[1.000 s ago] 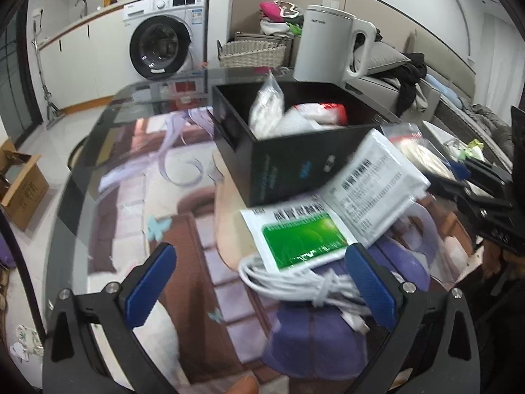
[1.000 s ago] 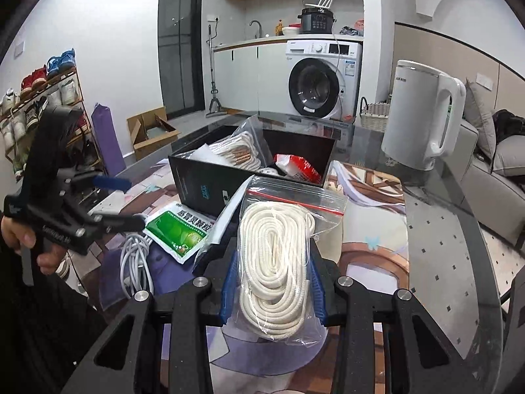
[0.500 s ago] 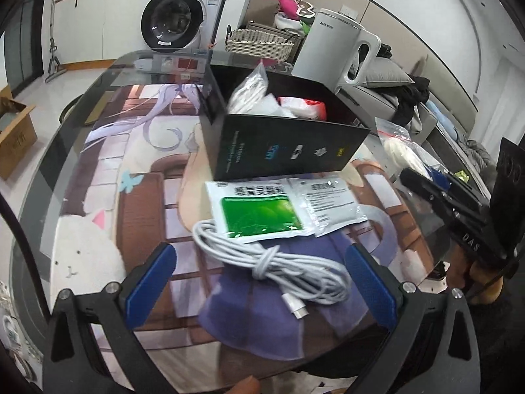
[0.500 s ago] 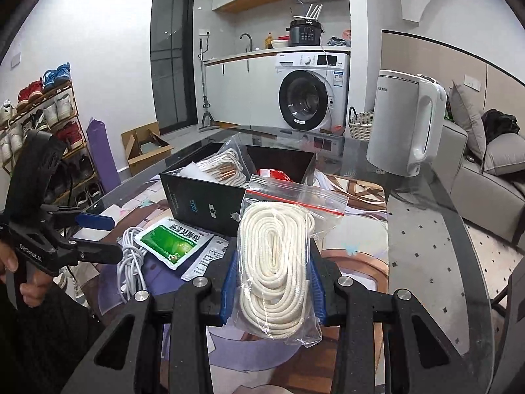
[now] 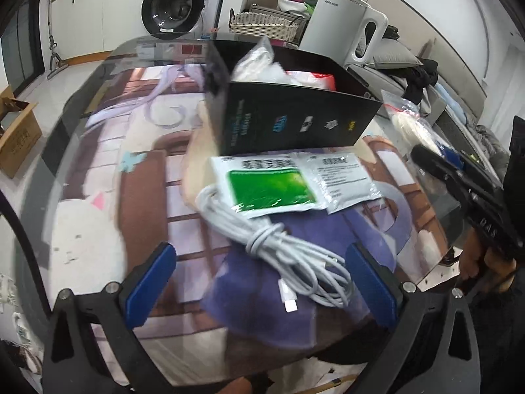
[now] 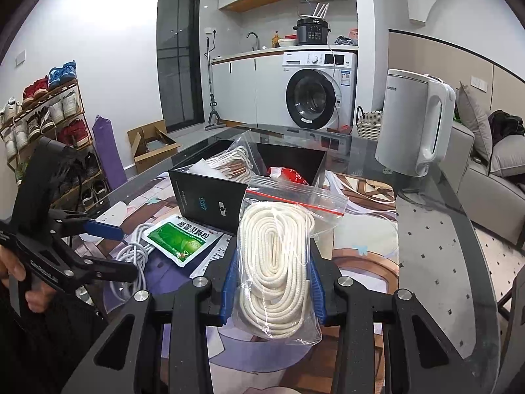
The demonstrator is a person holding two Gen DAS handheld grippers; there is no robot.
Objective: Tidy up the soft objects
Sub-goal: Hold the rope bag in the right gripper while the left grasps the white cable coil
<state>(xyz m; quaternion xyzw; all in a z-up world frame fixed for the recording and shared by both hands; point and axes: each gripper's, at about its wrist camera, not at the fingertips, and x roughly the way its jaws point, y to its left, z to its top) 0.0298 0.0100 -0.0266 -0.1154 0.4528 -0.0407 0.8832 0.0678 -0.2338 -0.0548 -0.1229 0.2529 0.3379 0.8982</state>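
Note:
My right gripper (image 6: pixel 270 282) is shut on a clear zip bag of white rope (image 6: pixel 275 256), held above the table in front of the black box (image 6: pixel 210 202). The box (image 5: pixel 295 121) holds several bags. My left gripper (image 5: pixel 259 282) is open and empty over a coiled white cable (image 5: pixel 285 256), which also shows in the right wrist view (image 6: pixel 134 252). A green-and-white sachet (image 5: pixel 265 187) and a white sachet (image 5: pixel 344 180) lie flat between the cable and the box. The green sachet also shows in the right wrist view (image 6: pixel 182 238).
A white kettle (image 6: pixel 413 124) stands at the table's far right. The round glass table (image 6: pixel 439 239) lies over a printed mat. A wicker basket (image 5: pixel 265 24), washing machine (image 5: pixel 174 3) and sofa (image 6: pixel 492 177) are beyond it.
My left gripper has pulled back from the box and dropped lower over the cable. The sachets that leaned on the box now lie flat. My right gripper has risen slightly with the rope bag.

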